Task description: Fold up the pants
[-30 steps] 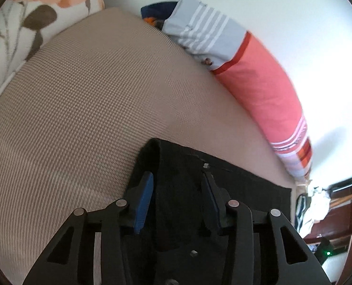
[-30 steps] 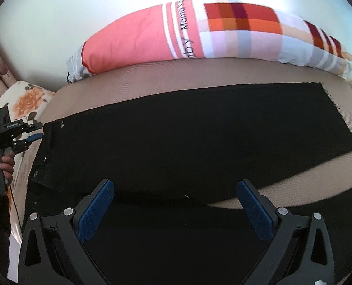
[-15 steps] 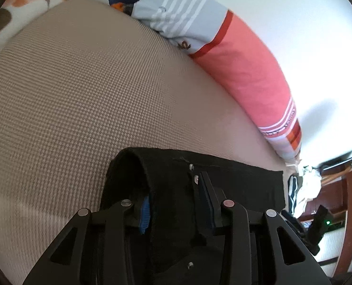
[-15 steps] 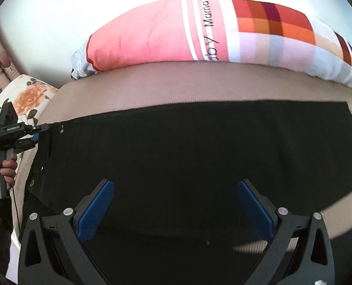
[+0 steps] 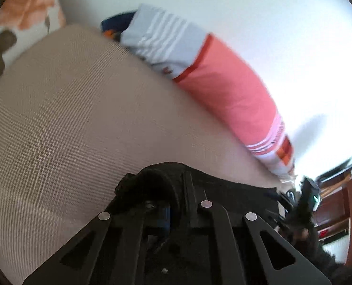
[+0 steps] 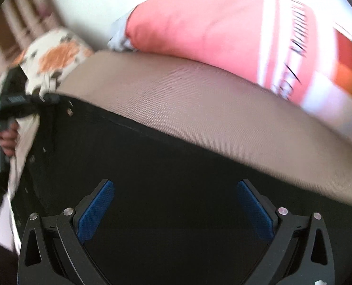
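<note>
The black pants (image 6: 171, 171) lie spread on a tan bed cover (image 6: 176, 95). My left gripper (image 5: 176, 197) is shut on the waistband corner of the pants (image 5: 157, 178), which bunches over its fingers. It also shows at the far left of the right wrist view (image 6: 17, 104), with the person's hand on its handle. My right gripper (image 6: 176, 204) is wide open with blue pads (image 6: 95, 211), hovering low over the middle of the pants and holding nothing.
A long pink and striped bolster pillow (image 5: 218, 87) lies along the white wall behind the bed. A floral pillow (image 6: 55, 57) sits at the left end. Wooden furniture (image 5: 337, 209) stands past the bed's far end.
My left gripper has closed on the waistband and lifted it, so the cloth bunches. My right gripper moved forward and lower over the pants, staying open. Both views are motion-blurred.
</note>
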A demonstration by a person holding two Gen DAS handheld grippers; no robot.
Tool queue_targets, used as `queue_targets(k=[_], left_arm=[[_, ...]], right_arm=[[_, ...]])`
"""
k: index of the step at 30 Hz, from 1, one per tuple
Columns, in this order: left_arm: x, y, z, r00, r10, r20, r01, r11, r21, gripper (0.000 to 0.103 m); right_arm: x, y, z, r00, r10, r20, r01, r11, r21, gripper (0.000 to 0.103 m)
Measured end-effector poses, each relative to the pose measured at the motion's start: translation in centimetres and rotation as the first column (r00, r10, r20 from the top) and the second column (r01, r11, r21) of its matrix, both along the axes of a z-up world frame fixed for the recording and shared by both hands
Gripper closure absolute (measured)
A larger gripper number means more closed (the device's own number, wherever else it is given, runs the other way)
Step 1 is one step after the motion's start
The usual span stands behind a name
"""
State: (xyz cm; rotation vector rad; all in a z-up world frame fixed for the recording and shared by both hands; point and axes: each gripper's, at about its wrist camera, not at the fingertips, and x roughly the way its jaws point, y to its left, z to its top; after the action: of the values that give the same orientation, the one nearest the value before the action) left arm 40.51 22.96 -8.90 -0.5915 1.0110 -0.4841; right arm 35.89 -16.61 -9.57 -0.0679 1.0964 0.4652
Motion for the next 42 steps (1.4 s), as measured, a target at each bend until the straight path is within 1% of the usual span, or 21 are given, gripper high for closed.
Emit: queue_targets(k=[2, 4, 6, 7, 8, 10, 11, 12, 17, 18, 21, 24, 26, 28, 29, 31, 34, 35, 37, 39, 42], left_arm=[[-1.1, -0.5, 1.7, 0.999, -0.018, 0.046, 0.017, 1.000, 0.010, 0.095], [-2.2, -1.0, 3.2, 0.996, -0.038, 0.086, 0.037, 0.999, 0.013, 0.095], [-3.4, -1.2, 4.5, 0.992, -0.044, 0.114, 0.044, 0.999, 0.007, 0.095], [-3.8, -1.2, 5.0, 0.991, -0.048, 0.124, 0.049, 0.999, -0.001, 0.095], [-4.2, -1.1, 5.4, 0.989, -0.048, 0.137, 0.050, 0.999, -0.007, 0.095], [-5.0, -0.9, 6.1, 0.987, -0.044, 0.158, 0.046, 0.999, -0.011, 0.095], [-5.2, -0.8, 6.3, 0.985, -0.040, 0.165, 0.042, 0.999, -0.013, 0.095], [-5.5, -0.7, 6.5, 0.985, -0.036, 0.170, 0.041, 0.999, -0.021, 0.095], [-6.0, -0.3, 6.5, 0.985, -0.025, 0.171, 0.026, 1.000, 0.000, 0.095], [-6.0, -0.4, 6.4, 0.986, -0.023, 0.167, 0.024, 1.000, 0.001, 0.095], [-6.0, -0.6, 6.2, 0.987, -0.020, 0.161, 0.017, 1.000, 0.022, 0.095], [-6.0, -0.6, 6.2, 0.988, -0.016, 0.155, 0.011, 0.999, 0.036, 0.095], [-6.0, -0.7, 6.1, 0.988, -0.015, 0.152, 0.008, 0.999, 0.049, 0.095], [-5.9, -0.9, 5.8, 0.989, -0.012, 0.145, 0.004, 0.998, 0.059, 0.095], [-5.8, -1.0, 5.7, 0.989, -0.014, 0.144, 0.004, 0.998, 0.065, 0.095], [-5.6, -1.3, 5.5, 0.990, -0.016, 0.138, 0.005, 0.997, 0.083, 0.095], [-5.4, -1.4, 5.5, 0.990, -0.014, 0.137, 0.001, 0.995, 0.095, 0.095], [-5.3, -1.4, 5.4, 0.991, -0.009, 0.133, -0.004, 0.995, 0.101, 0.095], [-5.3, -1.5, 5.5, 0.991, -0.013, 0.130, -0.003, 0.993, 0.122, 0.095], [-5.6, -1.5, 5.8, 0.991, -0.026, 0.133, 0.007, 0.990, 0.139, 0.095], [-6.8, -1.2, 6.6, 0.988, -0.043, 0.146, 0.020, 0.988, 0.155, 0.095]], right_arm=[[1.9, 0.5, 0.2, 0.994, 0.104, -0.023, -0.104, 0.994, 0.014, 0.000], [3.1, 0.8, 0.2, 0.984, 0.169, -0.045, -0.168, 0.985, 0.028, 0.000], [4.9, 1.8, 0.1, 0.962, 0.259, -0.083, -0.257, 0.966, 0.043, 0.001], [5.5, 2.3, -0.1, 0.949, 0.300, -0.101, -0.296, 0.954, 0.050, 0.003], [6.2, 2.9, -0.3, 0.924, 0.360, -0.129, -0.355, 0.933, 0.065, 0.004], [6.9, 3.8, -0.6, 0.889, 0.428, -0.162, -0.423, 0.904, 0.066, 0.008], [7.2, 4.2, -0.8, 0.873, 0.454, -0.179, -0.448, 0.891, 0.074, 0.011], [7.8, 4.8, -1.1, 0.850, 0.486, -0.201, -0.481, 0.873, 0.078, 0.020], [8.7, 4.5, -2.3, 0.772, 0.564, -0.294, -0.560, 0.822, 0.108, 0.033], [8.7, 4.1, -2.4, 0.768, 0.566, -0.301, -0.564, 0.819, 0.101, 0.042], [8.9, 2.4, -3.0, 0.759, 0.557, -0.336, -0.561, 0.822, 0.094, 0.046], [8.6, 0.4, -3.7, 0.756, 0.545, -0.363, -0.561, 0.825, 0.070, 0.055], [8.3, -0.4, -3.9, 0.759, 0.542, -0.360, -0.561, 0.825, 0.059, 0.062], [8.2, -1.0, -4.0, 0.771, 0.532, -0.351, -0.555, 0.831, 0.040, 0.075], [8.1, -1.2, -4.1, 0.782, 0.521, -0.341, -0.545, 0.838, 0.029, 0.078], [7.4, -1.1, -4.0, 0.804, 0.504, -0.315, -0.536, 0.844, -0.017, 0.092], [5.7, -0.5, -3.3, 0.855, 0.464, -0.231, -0.501, 0.853, -0.143, 0.094], [4.6, -0.2, -2.7, 0.882, 0.437, -0.176, -0.466, 0.862, -0.197, 0.094], [3.2, -0.1, -1.8, 0.914, 0.393, -0.104, -0.406, 0.876, -0.261, 0.095], [0.9, 0.0, -0.1, 0.947, 0.320, -0.007, -0.306, 0.898, -0.316, 0.095], [-2.3, -0.3, 2.7, 0.969, 0.230, 0.090, -0.186, 0.919, -0.347, 0.096]])
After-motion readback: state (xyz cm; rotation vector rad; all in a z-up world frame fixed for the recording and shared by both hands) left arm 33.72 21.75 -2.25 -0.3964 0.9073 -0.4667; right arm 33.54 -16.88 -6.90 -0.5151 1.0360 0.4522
